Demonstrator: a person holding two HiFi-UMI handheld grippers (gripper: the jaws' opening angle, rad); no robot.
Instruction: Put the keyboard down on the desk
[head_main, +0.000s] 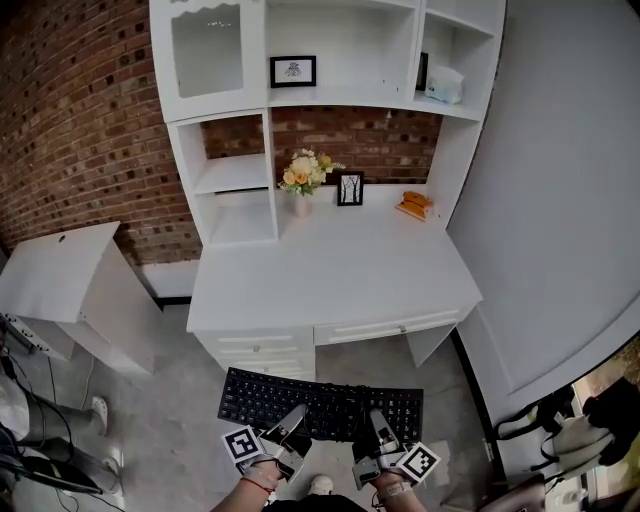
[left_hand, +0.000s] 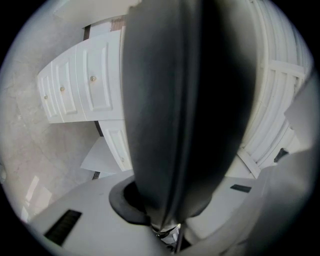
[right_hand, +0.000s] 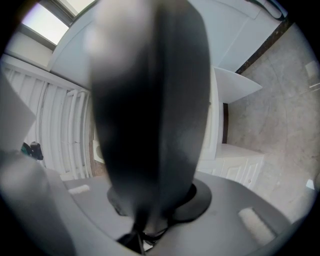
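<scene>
Both grippers are clamped on the near long edge of a black keyboard (head_main: 320, 405), which is held up off the floor (head_main: 180, 420), roughly level and lying crosswise in front of the person. The left gripper (head_main: 290, 425) pinches it a little left of the middle and the right gripper (head_main: 378, 430) a little right of the middle, so the two grips sit near each other with the keyboard's ends reaching out past them on either side. In each gripper view the dark slab of the keyboard fills the centre, running straight out from between the jaws, which are pressed against it from both sides. The marker cubes (head_main: 242, 443) sit at the outer sides of the grippers, behind the jaws. Ahead of the grippers, beyond the far edge of the keyboard, stand the white drawer fronts (head_main: 260, 350) of a desk, and above and beyond them its white worktop (head_main: 330, 265); the keyboard is not on it. At the far back of the worktop, well away from the grippers, stand a vase of yellow flowers (head_main: 303, 180) and, just right of it, a small black picture frame (head_main: 350, 188), with an orange object (head_main: 415, 205) farther right. Off to the left of the left gripper stands a low white cabinet (head_main: 60, 270) against a brick wall (head_main: 70, 120).
</scene>
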